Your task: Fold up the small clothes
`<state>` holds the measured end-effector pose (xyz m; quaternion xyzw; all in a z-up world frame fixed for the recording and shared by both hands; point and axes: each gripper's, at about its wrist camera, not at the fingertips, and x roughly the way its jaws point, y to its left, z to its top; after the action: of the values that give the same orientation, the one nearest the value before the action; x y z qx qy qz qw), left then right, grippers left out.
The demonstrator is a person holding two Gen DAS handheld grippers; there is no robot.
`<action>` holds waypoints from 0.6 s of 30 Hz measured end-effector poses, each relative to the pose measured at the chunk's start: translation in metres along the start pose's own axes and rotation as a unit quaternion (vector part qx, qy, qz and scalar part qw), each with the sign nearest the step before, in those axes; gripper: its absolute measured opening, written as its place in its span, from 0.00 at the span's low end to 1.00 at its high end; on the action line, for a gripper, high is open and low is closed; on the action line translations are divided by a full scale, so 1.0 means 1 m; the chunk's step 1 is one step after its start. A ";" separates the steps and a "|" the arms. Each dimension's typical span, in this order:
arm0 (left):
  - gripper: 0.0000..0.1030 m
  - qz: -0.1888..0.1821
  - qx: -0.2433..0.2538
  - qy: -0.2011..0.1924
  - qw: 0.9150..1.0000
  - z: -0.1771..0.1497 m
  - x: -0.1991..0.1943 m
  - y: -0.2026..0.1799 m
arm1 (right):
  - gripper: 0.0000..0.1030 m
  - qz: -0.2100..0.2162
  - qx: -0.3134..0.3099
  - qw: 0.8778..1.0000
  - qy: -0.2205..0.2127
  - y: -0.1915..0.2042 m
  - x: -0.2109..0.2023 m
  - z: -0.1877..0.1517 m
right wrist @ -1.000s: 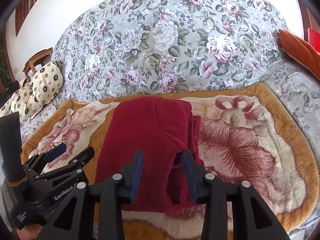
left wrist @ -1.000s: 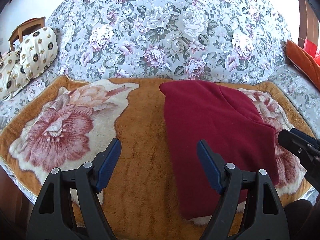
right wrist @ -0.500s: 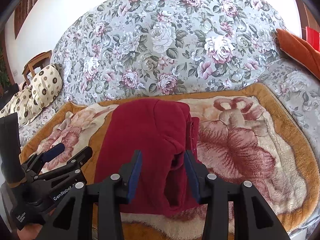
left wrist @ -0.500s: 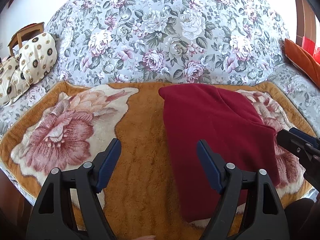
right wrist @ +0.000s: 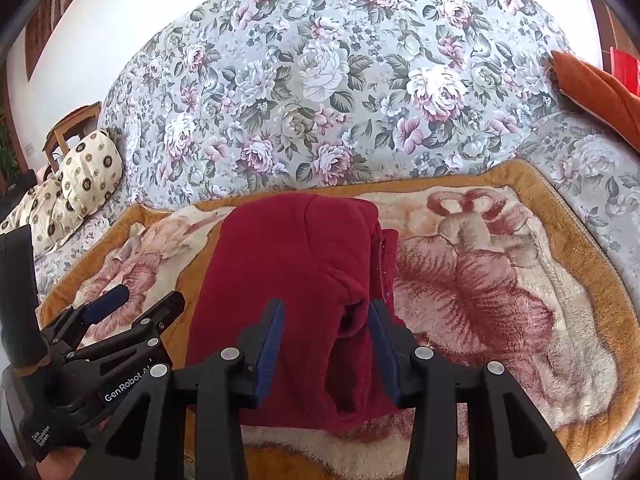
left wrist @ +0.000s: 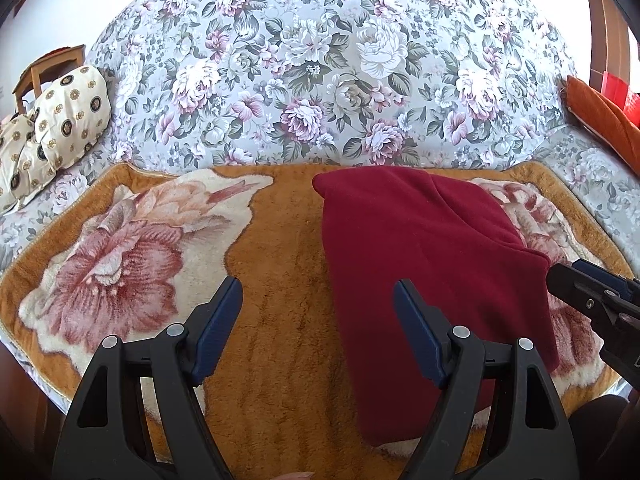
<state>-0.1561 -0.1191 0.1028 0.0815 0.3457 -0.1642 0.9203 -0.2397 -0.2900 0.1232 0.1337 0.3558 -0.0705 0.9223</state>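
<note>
A dark red fleece garment (left wrist: 424, 264) lies folded into a narrow stack on the plush flowered blanket (left wrist: 272, 288); it also shows in the right wrist view (right wrist: 296, 280). My left gripper (left wrist: 318, 304) is open and empty, hovering above the blanket at the garment's left edge. My right gripper (right wrist: 326, 322) is open, with its jaws either side of a raised fold at the garment's near right edge, not clamped. The left gripper shows at lower left in the right wrist view (right wrist: 120, 312). The right gripper's tip shows at right in the left wrist view (left wrist: 592, 292).
The blanket lies on a floral sofa (left wrist: 320, 80) whose backrest rises behind. Cream patterned cushions (left wrist: 64, 120) sit at the far left, near a wooden chair (left wrist: 44, 68). An orange cushion (right wrist: 600, 92) lies at the far right. The blanket's front edge is close below the grippers.
Both grippers have drawn back slightly toward me, so the garment sits a little farther away. Jaw openings are unchanged. The garment has not moved.
</note>
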 end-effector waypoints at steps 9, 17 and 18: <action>0.76 0.001 -0.001 0.000 1.000 -0.001 0.000 0.000 | 0.41 0.001 0.001 1.000 0.004 0.000 0.002 -0.001; 0.76 0.001 -0.001 0.000 1.000 0.000 0.001 -0.003 | 0.41 0.003 0.003 1.000 0.010 0.000 0.005 -0.002; 0.76 0.001 -0.001 0.000 1.000 -0.001 0.000 -0.002 | 0.41 0.003 0.003 1.000 0.010 0.000 0.006 -0.002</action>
<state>-0.1570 -0.1212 0.1019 0.0806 0.3462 -0.1626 0.9205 -0.2366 -0.2894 0.1177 0.1377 0.3646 -0.0675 0.9184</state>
